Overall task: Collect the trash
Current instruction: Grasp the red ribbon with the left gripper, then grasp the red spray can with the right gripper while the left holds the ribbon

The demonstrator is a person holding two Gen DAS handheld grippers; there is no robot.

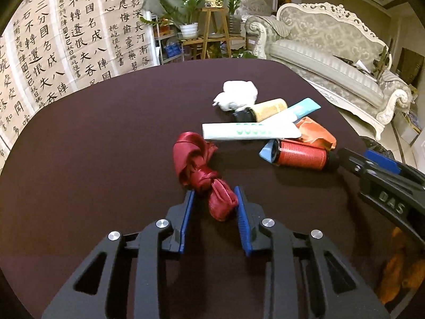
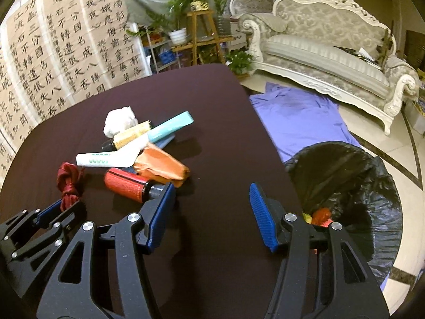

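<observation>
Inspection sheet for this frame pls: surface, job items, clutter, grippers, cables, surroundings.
Surface: dark table, trash piled toward its right side.
Job's things: red ribbon; white tube; red bottle; orange wrapper; tissue wad; yellow tube; teal tube; black-lined bin on the floor beside the table, some trash inside.
Clutter: nothing seen.
Grippers: left gripper straddles the ribbon end, not clamped; right gripper open, empty, one finger by the bottle cap.
Cables: nothing seen.
Surroundings: sofa, purple cloth, plants, calligraphy sheets.
</observation>
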